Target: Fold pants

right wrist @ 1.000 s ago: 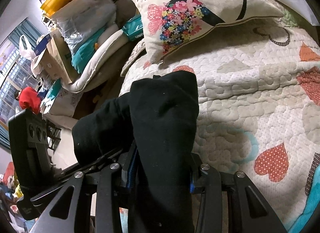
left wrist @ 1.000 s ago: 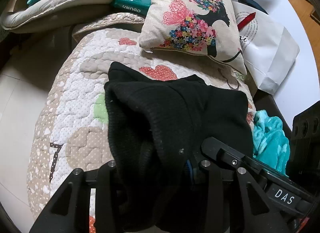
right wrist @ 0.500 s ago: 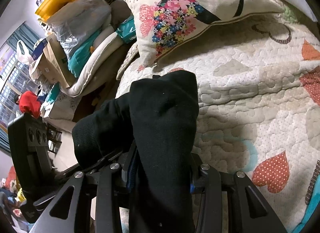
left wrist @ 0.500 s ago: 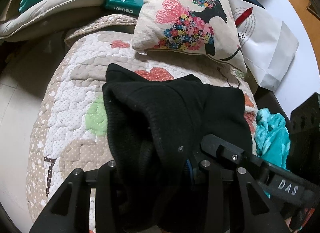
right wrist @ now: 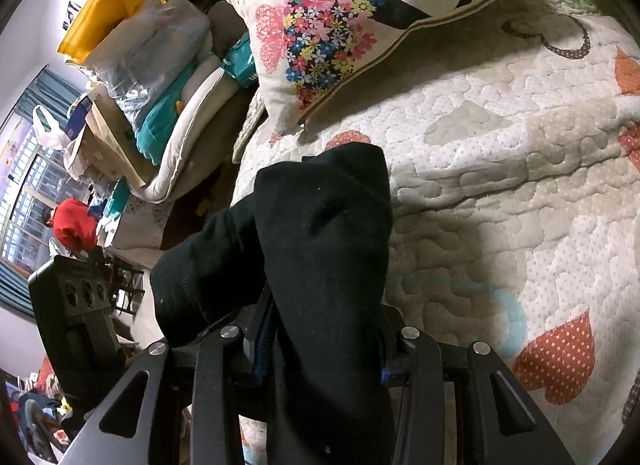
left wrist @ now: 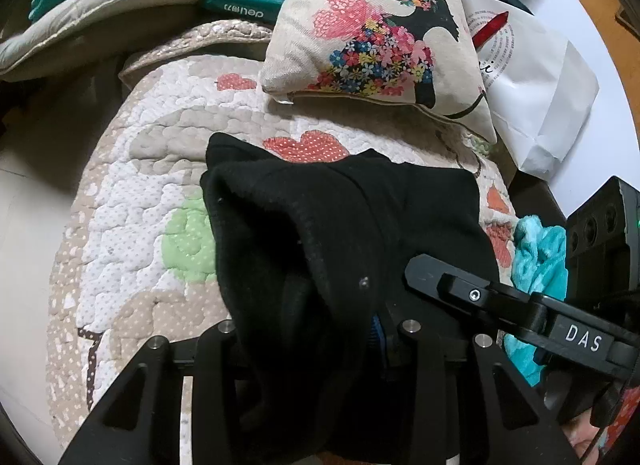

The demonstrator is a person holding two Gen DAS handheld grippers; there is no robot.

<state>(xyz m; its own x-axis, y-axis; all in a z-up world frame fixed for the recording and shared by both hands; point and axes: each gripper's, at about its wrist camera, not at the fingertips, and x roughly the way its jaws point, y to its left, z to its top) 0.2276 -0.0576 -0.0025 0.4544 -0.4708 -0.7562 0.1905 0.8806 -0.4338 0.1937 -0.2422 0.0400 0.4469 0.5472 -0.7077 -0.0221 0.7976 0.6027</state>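
Observation:
Black knit pants [left wrist: 340, 233] hang bunched above a quilted bed cover [left wrist: 132, 201]. My left gripper [left wrist: 316, 341] is shut on a thick fold of them, and cloth hides both its fingertips. In the right wrist view the same black pants [right wrist: 324, 233] rise between the jaws of my right gripper [right wrist: 324, 349], which is shut on another fold. The other gripper's black body shows at the right edge of the left view and at the left edge of the right view. Both grips sit close together over the cover.
A floral cushion [left wrist: 376, 33] lies at the far end of the bed, with a white paper bag [left wrist: 536, 89] to its right. A teal fleece cloth [left wrist: 540, 265] lies at the bed's right side. Piled bags and bedding [right wrist: 152, 77] stand left of the bed.
Both grippers have sunk slightly toward the bed cover with the pants still held. The cushion and quilt have shifted a little in both views. Neither grip has altered.

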